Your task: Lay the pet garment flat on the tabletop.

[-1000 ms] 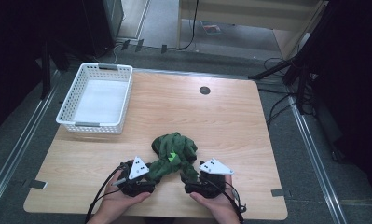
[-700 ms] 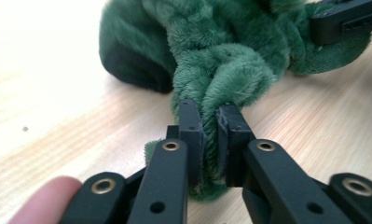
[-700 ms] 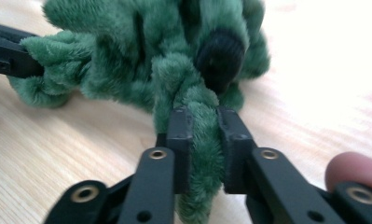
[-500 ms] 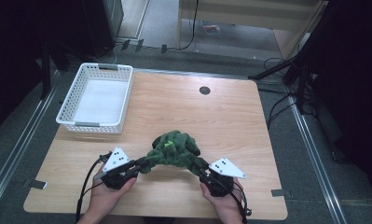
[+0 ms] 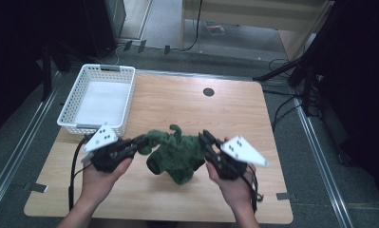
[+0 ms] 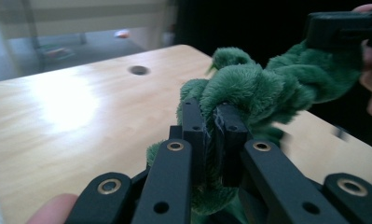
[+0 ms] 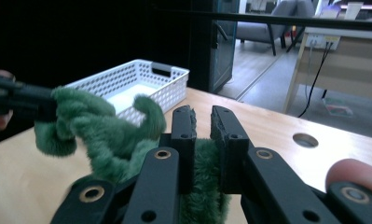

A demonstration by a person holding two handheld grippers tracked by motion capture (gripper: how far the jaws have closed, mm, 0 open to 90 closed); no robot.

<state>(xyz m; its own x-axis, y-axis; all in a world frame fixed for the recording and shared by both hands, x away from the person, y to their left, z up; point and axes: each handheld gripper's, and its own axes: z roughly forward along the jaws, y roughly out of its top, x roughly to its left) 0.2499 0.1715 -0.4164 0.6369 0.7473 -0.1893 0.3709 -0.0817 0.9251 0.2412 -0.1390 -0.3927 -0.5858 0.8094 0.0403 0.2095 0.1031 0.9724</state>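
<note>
Between both hands, left tongs [image 5: 138, 142] and right tongs [image 5: 205, 141] grip the blurred green plush [image 5: 175, 153].

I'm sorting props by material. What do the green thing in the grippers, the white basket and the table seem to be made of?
Green toy: likely plush fabric, with a fuzzy pile and soft folds.
White basket: probably moulded plastic, with a glossy finish and walls pierced with a regular grid of holes.
Table: a light wood-grain top, smooth with a slight sheen; perhaps laminate rather than solid wood.
</note>
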